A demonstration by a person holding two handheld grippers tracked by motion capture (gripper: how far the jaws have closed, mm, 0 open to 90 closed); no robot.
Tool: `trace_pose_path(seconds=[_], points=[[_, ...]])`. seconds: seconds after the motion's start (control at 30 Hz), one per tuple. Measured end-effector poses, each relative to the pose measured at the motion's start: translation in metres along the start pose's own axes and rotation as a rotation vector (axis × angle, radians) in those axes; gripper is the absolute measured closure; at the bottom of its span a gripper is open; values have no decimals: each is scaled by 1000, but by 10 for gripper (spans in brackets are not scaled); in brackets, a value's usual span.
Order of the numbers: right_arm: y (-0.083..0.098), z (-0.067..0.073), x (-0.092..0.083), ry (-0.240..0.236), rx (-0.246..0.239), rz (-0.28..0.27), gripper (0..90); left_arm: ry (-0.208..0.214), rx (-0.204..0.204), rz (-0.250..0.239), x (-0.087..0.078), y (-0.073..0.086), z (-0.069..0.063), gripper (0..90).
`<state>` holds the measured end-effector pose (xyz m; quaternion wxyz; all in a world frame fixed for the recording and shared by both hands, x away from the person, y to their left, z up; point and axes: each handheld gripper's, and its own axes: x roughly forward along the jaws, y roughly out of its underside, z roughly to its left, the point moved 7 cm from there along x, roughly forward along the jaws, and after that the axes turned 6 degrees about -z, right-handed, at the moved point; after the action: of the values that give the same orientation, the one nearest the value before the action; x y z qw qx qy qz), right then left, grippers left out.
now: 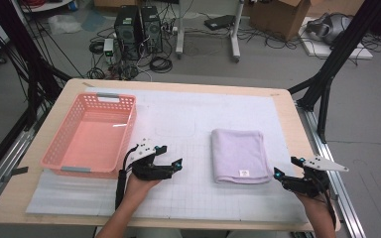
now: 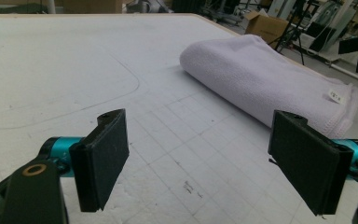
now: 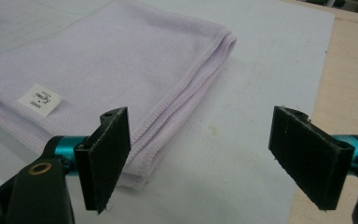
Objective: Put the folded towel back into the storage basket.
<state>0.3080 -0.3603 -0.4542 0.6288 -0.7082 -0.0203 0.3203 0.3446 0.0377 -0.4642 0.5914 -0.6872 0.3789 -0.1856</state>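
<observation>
Both grippers, left gripper (image 1: pixel 174 164) and right gripper (image 1: pixel 284 166), stand released; folded towel (image 1: pixel 240 155) between, its label (image 3: pixel 39 99) print unreadable.

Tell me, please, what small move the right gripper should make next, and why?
Probably ease the right gripper forward and leftward onto the near right corner of the folded towel. Its jaws stand open with nothing between them, and in the right gripper view the towel's stitched edge lies just ahead of the left pad. The left gripper waits open, apart from the towel, beside the pink basket.

Each gripper (image 1: pixel 177 165) has a black body, flat black rectangular pads (image 2: pixel 103 156), teal collars behind the jaws, and a trailing black cable.
</observation>
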Motion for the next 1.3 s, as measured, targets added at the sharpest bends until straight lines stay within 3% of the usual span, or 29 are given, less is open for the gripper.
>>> trace_pose_path(seconds=[0.13, 0.37, 0.5, 0.67, 0.83, 0.97, 1.17, 1.3], points=[[3, -2, -2, 4, 13, 5, 198, 7, -12, 4, 4, 1, -2, 199], [5, -1, -2, 2, 13, 16, 198, 27, 11, 44, 19, -4, -12, 202], [5, -3, -2, 4, 20, 15, 198, 31, 8, 90, 37, -7, -16, 216], [7, -3, -1, -1, 24, 24, 198, 39, 39, 100, 59, -17, -25, 239], [6, 0, 2, -15, 17, 27, 198, 67, 37, 130, 83, -20, -39, 251], [6, 1, 2, -17, 17, 24, 198, 67, 30, 157, 102, -18, -45, 252], [6, 1, 1, -16, 24, 25, 198, 56, -28, 219, 125, -4, -48, 252], [7, 2, 2, -16, 21, 29, 198, 54, -30, 259, 135, 3, -51, 246]])
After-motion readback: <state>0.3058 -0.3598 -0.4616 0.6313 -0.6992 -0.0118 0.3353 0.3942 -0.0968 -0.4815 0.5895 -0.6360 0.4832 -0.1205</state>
